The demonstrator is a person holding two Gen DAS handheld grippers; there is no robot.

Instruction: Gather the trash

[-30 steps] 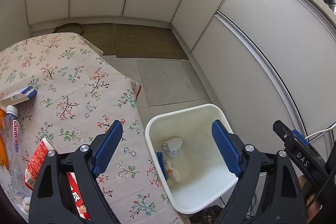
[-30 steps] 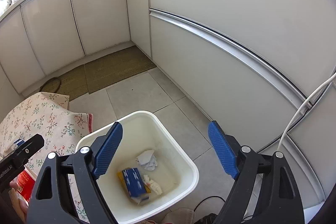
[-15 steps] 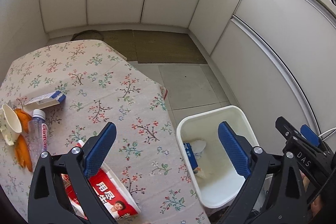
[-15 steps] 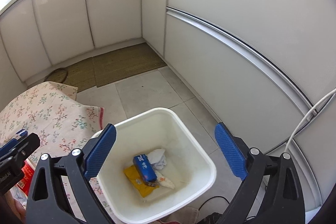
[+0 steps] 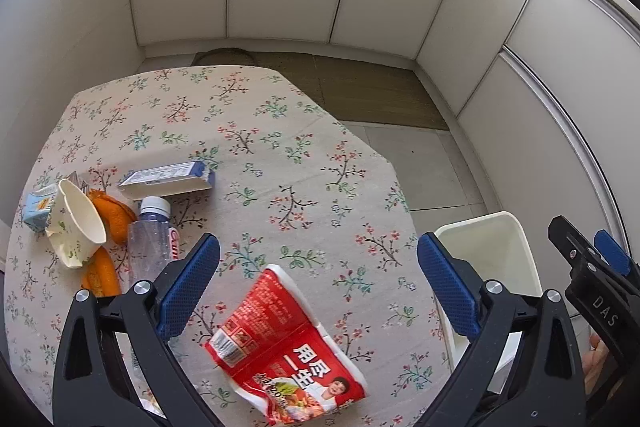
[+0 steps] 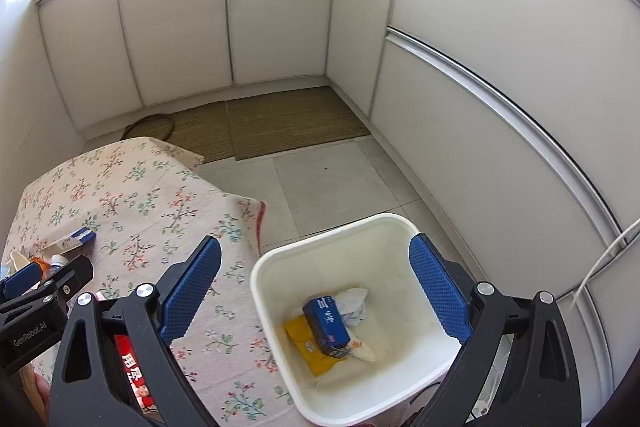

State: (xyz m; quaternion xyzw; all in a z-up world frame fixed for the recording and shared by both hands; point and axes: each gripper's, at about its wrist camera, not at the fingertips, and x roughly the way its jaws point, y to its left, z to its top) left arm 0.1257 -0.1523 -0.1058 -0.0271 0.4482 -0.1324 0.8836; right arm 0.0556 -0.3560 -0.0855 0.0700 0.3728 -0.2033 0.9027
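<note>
Hovering over the floral tabletop (image 5: 280, 131), the left tongs (image 5: 318, 291) stand wide and empty, jaws having just been opening; the red wrapper (image 5: 284, 351) lies on the cloth at 6 o'clock below them. The right tongs (image 6: 314, 291), likewise wide and empty, hang above the white bin (image 6: 320, 403), which holds a blue box (image 6: 326, 323), yellow packet (image 6: 308, 351) and crumpled paper (image 6: 354, 303). Bottle (image 5: 148, 247), paper cup (image 5: 76, 219) and orange peel (image 5: 112, 213) lie at 9 o'clock.

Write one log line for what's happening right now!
left gripper: open, empty, over red packet | right gripper: open, empty, above white bin | bin: blue box inside
</note>
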